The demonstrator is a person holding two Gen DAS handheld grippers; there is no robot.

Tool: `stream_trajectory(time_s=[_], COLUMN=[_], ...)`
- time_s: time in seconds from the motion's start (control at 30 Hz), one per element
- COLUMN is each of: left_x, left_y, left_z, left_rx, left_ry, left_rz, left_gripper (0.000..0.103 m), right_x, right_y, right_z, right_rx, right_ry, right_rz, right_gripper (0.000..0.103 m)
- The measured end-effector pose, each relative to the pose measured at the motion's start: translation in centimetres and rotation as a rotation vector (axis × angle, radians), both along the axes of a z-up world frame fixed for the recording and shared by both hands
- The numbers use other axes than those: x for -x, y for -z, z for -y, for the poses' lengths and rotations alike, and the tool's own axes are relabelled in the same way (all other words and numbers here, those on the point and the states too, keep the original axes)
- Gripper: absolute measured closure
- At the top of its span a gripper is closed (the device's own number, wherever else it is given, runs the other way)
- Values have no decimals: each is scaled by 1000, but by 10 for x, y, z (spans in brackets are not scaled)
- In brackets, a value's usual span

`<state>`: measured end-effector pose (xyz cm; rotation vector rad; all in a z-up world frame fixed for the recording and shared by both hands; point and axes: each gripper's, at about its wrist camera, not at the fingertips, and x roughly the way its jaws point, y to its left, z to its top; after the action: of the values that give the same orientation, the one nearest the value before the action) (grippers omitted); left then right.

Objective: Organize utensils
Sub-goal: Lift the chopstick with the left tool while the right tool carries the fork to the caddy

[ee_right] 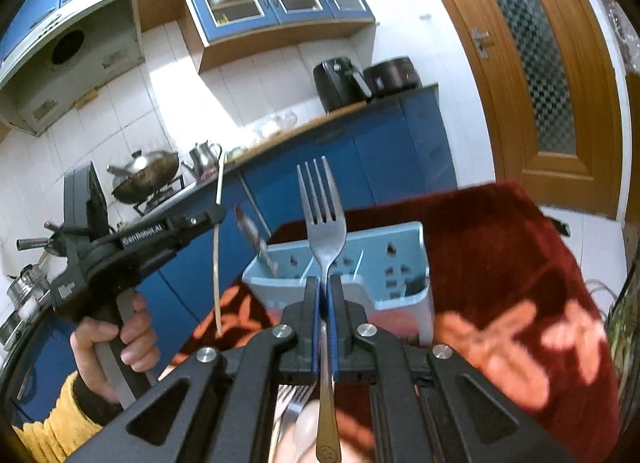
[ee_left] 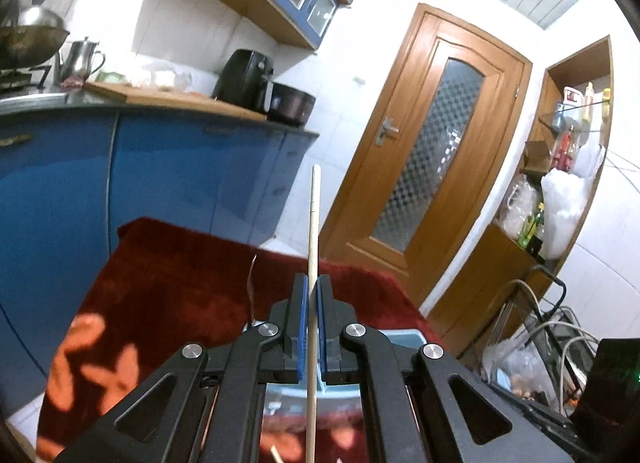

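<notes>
My left gripper (ee_left: 313, 283) is shut on a wooden chopstick (ee_left: 314, 219) that stands up between its blue pads, raised above the table. In the right wrist view the same left gripper (ee_right: 218, 213) shows at the left with the chopstick (ee_right: 216, 259) hanging through it. My right gripper (ee_right: 323, 281) is shut on a steel fork (ee_right: 325, 219), tines pointing up. Behind the fork stands a light-blue utensil holder (ee_right: 372, 263) with divided slots; one slot at its left holds a blurred utensil (ee_right: 252, 231). Below the right gripper lie more forks (ee_right: 290, 403) and a spoon.
A red floral cloth (ee_right: 512, 263) covers the table. Blue cabinets (ee_left: 160, 175) and a counter with an air fryer (ee_left: 244, 79), kettle and wok lie behind. A wooden door (ee_left: 432, 151) and cluttered shelves (ee_left: 560, 183) stand to the right. A person's hand (ee_right: 116, 347) in a yellow sleeve holds the left gripper.
</notes>
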<state>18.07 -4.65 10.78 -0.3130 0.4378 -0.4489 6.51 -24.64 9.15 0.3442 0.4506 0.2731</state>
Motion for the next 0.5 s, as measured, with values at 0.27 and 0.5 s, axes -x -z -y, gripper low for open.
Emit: stream_trajectory(time_s=[0.27,0.5], left_x=[-18,-23], left_y=[-9,0], left_z=[15,25], left_rx=[-32,-68], left_ry=[-94,-161], left_rz=[117,213], left_gripper=[99,99], right_x=[-31,-64], right_y=[-15,-14], right_z=[8,5], right_rx=[44,77], right_ry=[53,71], right_rz=[107,194], right_gripper=[98,98])
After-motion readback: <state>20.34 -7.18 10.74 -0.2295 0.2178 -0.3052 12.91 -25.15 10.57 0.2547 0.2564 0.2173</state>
